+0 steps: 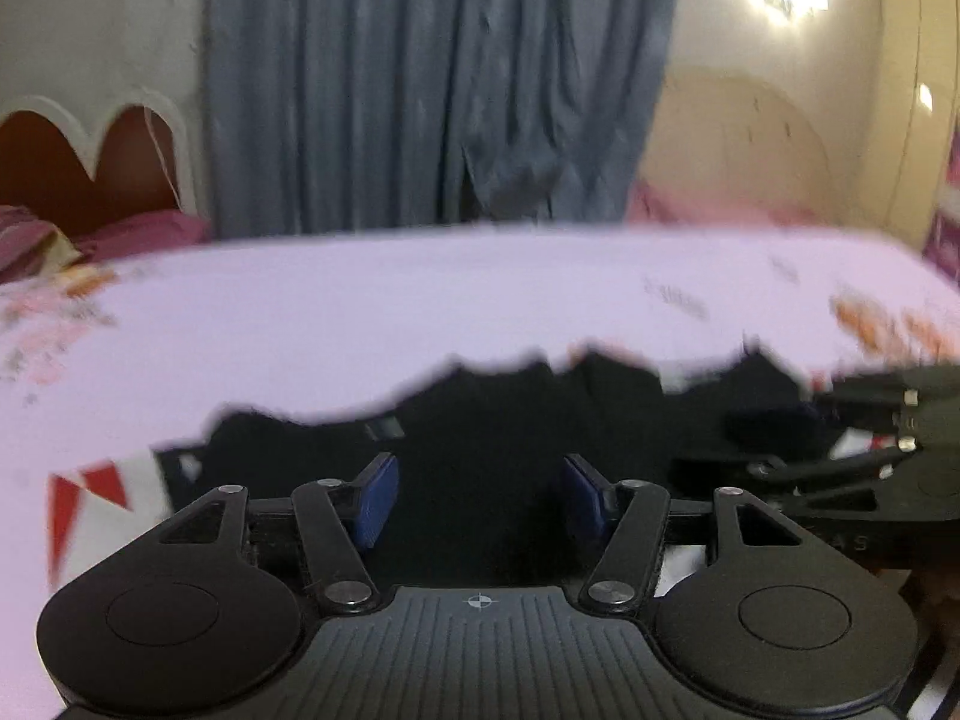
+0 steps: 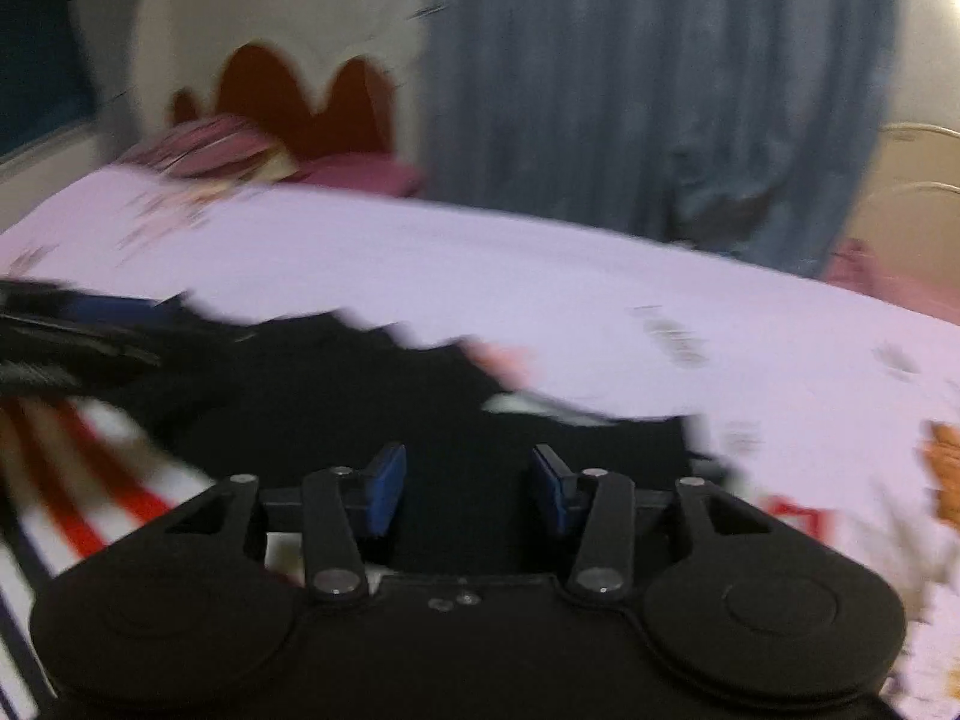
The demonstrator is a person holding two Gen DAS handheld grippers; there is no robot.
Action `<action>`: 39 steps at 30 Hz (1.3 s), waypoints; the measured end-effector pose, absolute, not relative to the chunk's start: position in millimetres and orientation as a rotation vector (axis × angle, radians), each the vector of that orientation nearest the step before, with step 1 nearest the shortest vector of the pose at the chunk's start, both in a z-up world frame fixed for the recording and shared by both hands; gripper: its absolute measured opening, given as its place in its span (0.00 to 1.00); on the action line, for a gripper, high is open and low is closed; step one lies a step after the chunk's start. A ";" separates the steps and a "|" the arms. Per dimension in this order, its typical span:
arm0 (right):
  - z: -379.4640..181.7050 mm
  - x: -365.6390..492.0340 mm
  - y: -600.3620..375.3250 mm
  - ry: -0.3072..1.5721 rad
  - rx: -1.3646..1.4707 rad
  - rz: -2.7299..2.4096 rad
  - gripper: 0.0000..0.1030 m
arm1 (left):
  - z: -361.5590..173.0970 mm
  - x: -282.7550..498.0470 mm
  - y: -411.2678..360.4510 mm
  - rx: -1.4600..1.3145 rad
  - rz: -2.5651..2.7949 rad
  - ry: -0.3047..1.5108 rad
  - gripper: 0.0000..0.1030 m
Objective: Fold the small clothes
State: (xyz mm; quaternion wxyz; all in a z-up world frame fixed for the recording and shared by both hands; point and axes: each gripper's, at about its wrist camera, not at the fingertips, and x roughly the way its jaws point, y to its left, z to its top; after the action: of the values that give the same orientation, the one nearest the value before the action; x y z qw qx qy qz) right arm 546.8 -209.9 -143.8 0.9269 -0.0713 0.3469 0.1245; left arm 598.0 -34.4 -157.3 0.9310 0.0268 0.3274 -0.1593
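A black garment (image 1: 480, 420) lies crumpled on the pale lilac bed sheet (image 1: 360, 300), just in front of both grippers. My left gripper (image 1: 480, 498) is open, its blue pads (image 1: 378, 498) apart above the cloth, holding nothing. My right gripper (image 2: 465, 489) is open too, over the same black garment (image 2: 360, 396); this view is blurred. The right gripper also shows at the right edge of the left wrist view (image 1: 888, 438), and the left gripper at the left edge of the right wrist view (image 2: 66, 342).
A red, white and striped cloth (image 2: 120, 492) lies under the garment's near left side. A grey-blue curtain (image 1: 432, 78) hangs behind the bed. Purple pillows (image 2: 228, 150) and a brown scalloped headboard (image 2: 288, 96) are at the far left.
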 end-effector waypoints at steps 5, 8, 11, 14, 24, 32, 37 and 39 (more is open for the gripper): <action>-150.0 539.5 -257.4 0.737 -0.180 0.035 0.44 | -174.4 586.9 20.5 0.056 -0.172 0.667 0.58; -146.1 538.5 -286.1 0.767 -0.121 0.032 0.43 | -172.0 581.0 25.2 0.108 -0.171 0.661 0.58; -134.9 533.2 -270.5 0.731 -0.161 0.018 0.44 | -155.7 569.3 9.9 0.121 -0.158 0.632 0.58; -122.3 509.7 -250.6 0.683 -0.140 0.097 0.46 | -139.9 545.2 -9.4 0.094 -0.240 0.591 0.58; -143.2 470.2 -229.1 0.748 -0.256 0.139 0.49 | -159.9 497.8 -18.5 0.080 -0.259 0.687 0.58; -117.0 439.1 -229.4 0.708 -0.151 0.128 0.46 | -141.3 467.2 -1.5 0.054 -0.220 0.688 0.58; -138.4 416.0 -179.9 0.796 -0.190 0.234 0.46 | -153.1 443.7 -37.3 0.080 -0.262 0.727 0.58; -146.4 404.7 -170.9 0.804 -0.250 0.215 0.46 | -158.1 435.7 -41.4 0.087 -0.243 0.741 0.58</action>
State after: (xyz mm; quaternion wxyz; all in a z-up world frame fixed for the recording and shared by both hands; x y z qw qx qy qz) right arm 404.7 -170.9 -146.4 0.9071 -0.1209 0.3896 0.1041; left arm 435.8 -41.4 -158.1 0.9240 0.0426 0.3610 -0.1185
